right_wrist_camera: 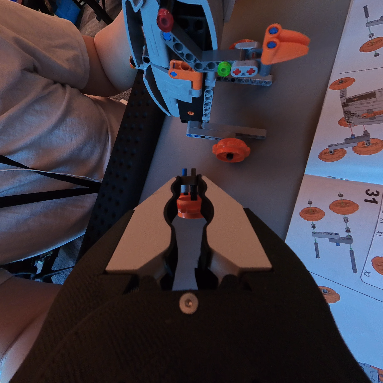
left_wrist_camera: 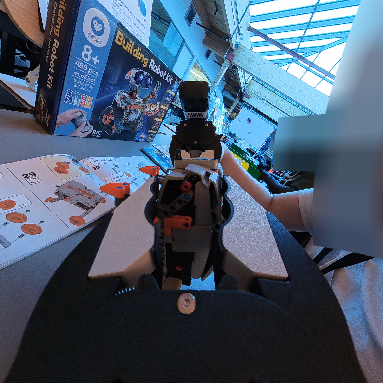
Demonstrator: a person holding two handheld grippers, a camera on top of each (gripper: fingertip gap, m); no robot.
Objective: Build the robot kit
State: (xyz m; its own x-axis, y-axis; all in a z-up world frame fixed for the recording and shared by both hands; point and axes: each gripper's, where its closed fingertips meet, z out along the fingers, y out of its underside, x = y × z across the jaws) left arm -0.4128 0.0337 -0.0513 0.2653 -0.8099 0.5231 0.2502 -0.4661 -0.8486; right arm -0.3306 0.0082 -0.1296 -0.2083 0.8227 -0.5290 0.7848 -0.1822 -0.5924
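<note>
So, working left to right. My left gripper [left_wrist_camera: 189,209] is clamped around the half-built grey, black and orange plastic brick robot body [left_wrist_camera: 187,219], jaws pressed in on both its flanks and holding it up off the grey tabletop [left_wrist_camera: 62,300]. Gripping it round the middle like that leaves its far end sticking out free, which looks like the point, since my other gripper faces it from that side. Off to the left the open white instruction booklet [left_wrist_camera: 47,199] lies flat where I can read it, and the blue and black cardboard kit box [left_wrist_camera: 99,78] stands upright behind it.

My right gripper [right_wrist_camera: 189,187] has its jaws closed on a small sub-assembly, a dark short beam with a blue pin and a black pin poking forward [right_wrist_camera: 188,178] and an orange plastic wheel [right_wrist_camera: 189,207] hanging on the back. Pins point out toward the model, just short of its grey lower beam [right_wrist_camera: 226,131], not touching. Another orange wheel [right_wrist_camera: 231,149] already sits under that beam.

Hard to make out: the body's underside is buried between my left fingers, the top of the model is cut off in the right view, and I can't tell how the held wheel connects to the pins.
</note>
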